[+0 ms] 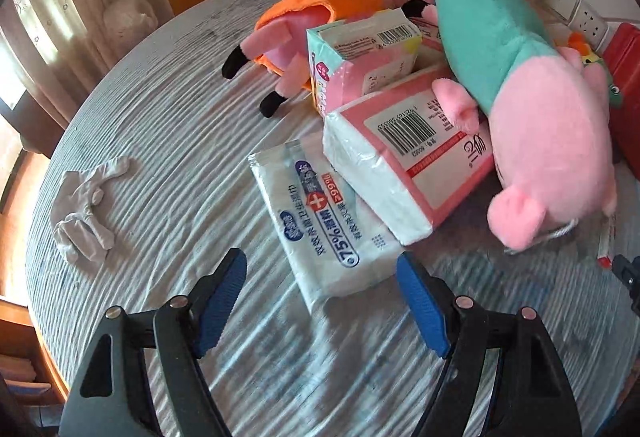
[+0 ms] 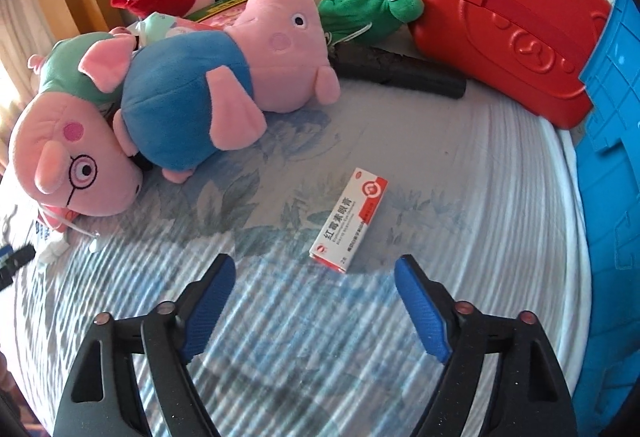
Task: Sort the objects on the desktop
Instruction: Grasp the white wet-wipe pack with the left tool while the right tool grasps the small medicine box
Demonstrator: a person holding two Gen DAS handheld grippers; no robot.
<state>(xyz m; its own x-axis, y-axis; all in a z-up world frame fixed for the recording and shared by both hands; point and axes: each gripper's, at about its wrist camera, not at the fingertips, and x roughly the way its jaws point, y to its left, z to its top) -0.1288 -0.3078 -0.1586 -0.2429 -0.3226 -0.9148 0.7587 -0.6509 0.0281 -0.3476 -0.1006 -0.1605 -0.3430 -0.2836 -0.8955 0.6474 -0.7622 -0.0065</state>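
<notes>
In the left wrist view my left gripper (image 1: 322,269) stands open just above the near end of a white pack of wet wipes (image 1: 326,217) lying flat on the table. Behind it lean a pink tissue pack (image 1: 404,157) and a smaller pink and mint pack (image 1: 360,57). A pink plush pig in a teal dress (image 1: 520,89) lies across them. In the right wrist view my right gripper (image 2: 314,271) is open, and a small red and white medicine box (image 2: 350,219) lies just beyond its fingertips, untouched. A pig in blue (image 2: 208,85) and one with glasses (image 2: 76,157) lie at the left.
The round table wears a striped cloth (image 1: 180,117). A crumpled grey glove (image 1: 86,213) lies at its left. A red plastic case (image 2: 508,9), a blue crate (image 2: 612,109), a green frog plush (image 2: 368,9) and a black tube (image 2: 404,69) stand along the wall. An orange-dressed pig (image 1: 312,21) lies at the back.
</notes>
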